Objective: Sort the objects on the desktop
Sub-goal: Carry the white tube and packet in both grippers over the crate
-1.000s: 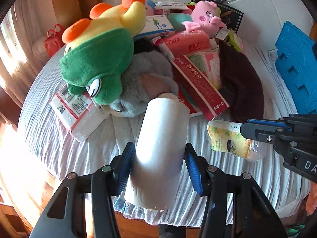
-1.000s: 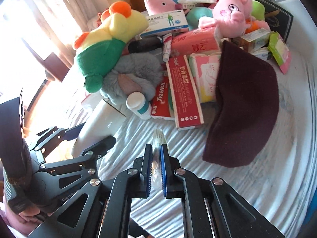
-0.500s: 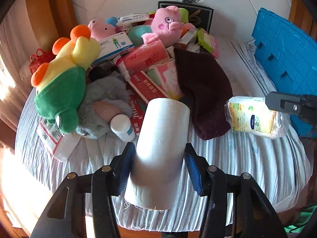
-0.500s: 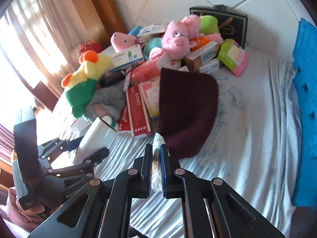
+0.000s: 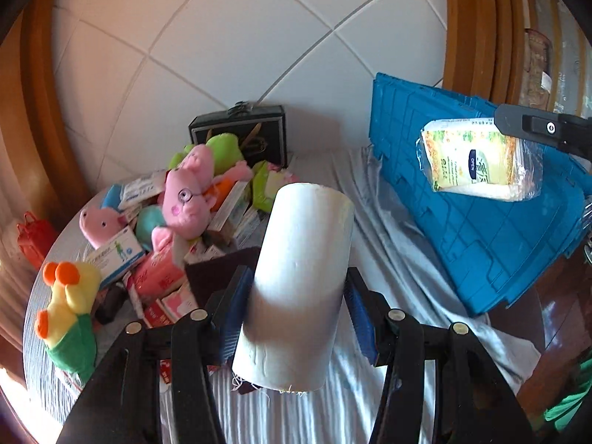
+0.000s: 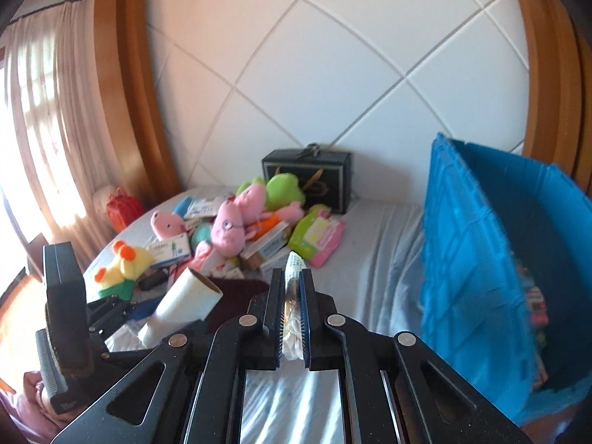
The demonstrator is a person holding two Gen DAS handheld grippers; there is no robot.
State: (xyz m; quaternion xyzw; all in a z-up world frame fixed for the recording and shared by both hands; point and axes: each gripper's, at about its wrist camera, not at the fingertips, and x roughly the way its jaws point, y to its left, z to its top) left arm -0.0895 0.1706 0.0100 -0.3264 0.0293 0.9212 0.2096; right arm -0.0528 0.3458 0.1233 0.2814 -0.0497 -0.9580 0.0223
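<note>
The left claw [image 5: 296, 318] pinches a white roll [image 5: 296, 288] between its blue pads, one pad on each side, with the roll pointing forward and up out of the claw. The right claw [image 6: 292, 318] is pressed together on the edge of a clear-wrapped yellow pack [image 5: 477, 159]; from its own camera only a thin crinkled strip of wrapper shows between the pads. In the left wrist view the pack hangs to the upper right of the left claw, in front of a blue crate [image 5: 481, 229].

The crate stands just right of the right claw, tipped, its open side showing some coloured things inside that are too blurred to tell. In the right wrist view the left claw and the roll sit to the lower left of the right claw.

Below both claws lies the bench [image 5: 373, 199], covered with a pale striped cloth. Ahead and to the left of the claws is the pile of things: a dark red cloth [image 5: 218, 273] just beyond the left claw, a pink pig toy [image 5: 185, 196], a second pink toy [image 5: 98, 222], a green toy [image 6: 285, 188], a yellow and green toy with orange knobs [image 5: 70, 307], red packs and small boxes. At the far edge, against the white quilted wall, stands a black case [image 6: 309, 177]. A red bag [image 6: 122, 207] is at the far left, near a curtain.
</note>
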